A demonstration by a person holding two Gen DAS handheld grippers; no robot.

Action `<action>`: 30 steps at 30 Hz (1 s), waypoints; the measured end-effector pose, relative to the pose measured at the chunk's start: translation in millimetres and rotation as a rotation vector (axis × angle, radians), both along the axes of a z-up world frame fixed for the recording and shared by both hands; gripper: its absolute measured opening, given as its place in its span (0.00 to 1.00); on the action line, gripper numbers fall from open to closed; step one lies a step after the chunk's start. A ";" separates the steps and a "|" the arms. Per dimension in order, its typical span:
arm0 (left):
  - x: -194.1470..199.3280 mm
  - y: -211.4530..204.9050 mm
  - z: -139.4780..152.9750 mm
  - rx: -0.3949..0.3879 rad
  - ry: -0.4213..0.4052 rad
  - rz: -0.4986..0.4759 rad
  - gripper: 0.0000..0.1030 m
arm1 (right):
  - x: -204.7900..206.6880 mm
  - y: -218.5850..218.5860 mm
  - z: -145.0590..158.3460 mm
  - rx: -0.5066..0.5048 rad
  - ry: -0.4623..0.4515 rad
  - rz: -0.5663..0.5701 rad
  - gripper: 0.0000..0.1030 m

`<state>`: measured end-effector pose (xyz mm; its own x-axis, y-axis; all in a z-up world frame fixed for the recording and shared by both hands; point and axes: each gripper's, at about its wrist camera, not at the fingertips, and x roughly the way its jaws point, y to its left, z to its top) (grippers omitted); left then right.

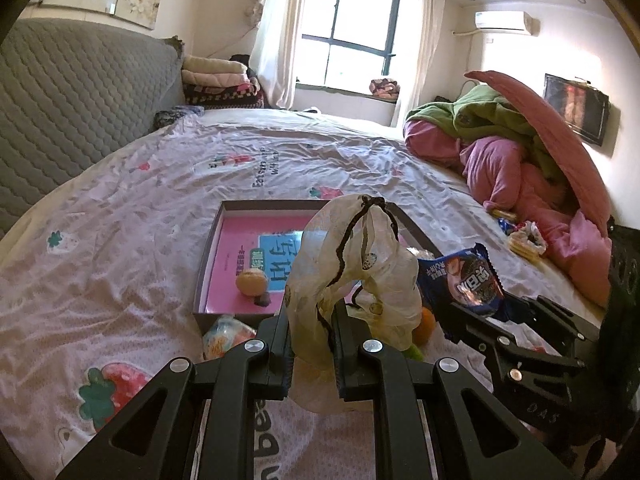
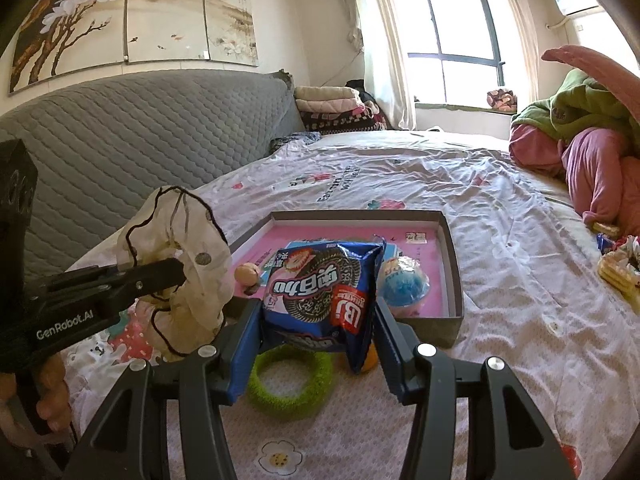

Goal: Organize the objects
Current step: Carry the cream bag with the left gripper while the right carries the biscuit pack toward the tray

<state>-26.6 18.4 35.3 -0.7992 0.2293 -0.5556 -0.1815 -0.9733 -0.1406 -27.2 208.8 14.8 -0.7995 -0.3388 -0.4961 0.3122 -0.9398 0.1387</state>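
Box [image 2: 450,240] lies straight ahead of our right claw [image 2: 318,316], pinching the cookie packet [image 2: 320,292]; left claw [image 1: 312,332] pinches the pouch [image 1: 352,264].

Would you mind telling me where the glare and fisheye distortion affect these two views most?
Left wrist view: the window is blown out and the bed sheet bows near the edges. Right wrist view: the window glares too, the headboard curves strongly, yet the cookie packet stays sharp.
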 end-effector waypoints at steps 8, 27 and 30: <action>-16.8 0.2 12.8 -0.009 0.029 0.008 0.16 | -9.7 3.8 3.1 0.000 0.012 -0.005 0.52; -48.2 -11.3 13.7 0.001 0.015 0.024 0.18 | -36.3 2.1 11.2 0.031 0.054 0.006 0.52; -52.0 -13.2 12.5 -0.001 0.010 0.026 0.18 | -40.3 2.0 11.7 0.038 0.060 0.010 0.52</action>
<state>-78.7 5.2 47.8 -0.8104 0.2079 -0.5477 -0.1579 -0.9778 -0.1376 -67.4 210.9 26.5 -0.8245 -0.3290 -0.4603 0.3286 -0.9407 0.0838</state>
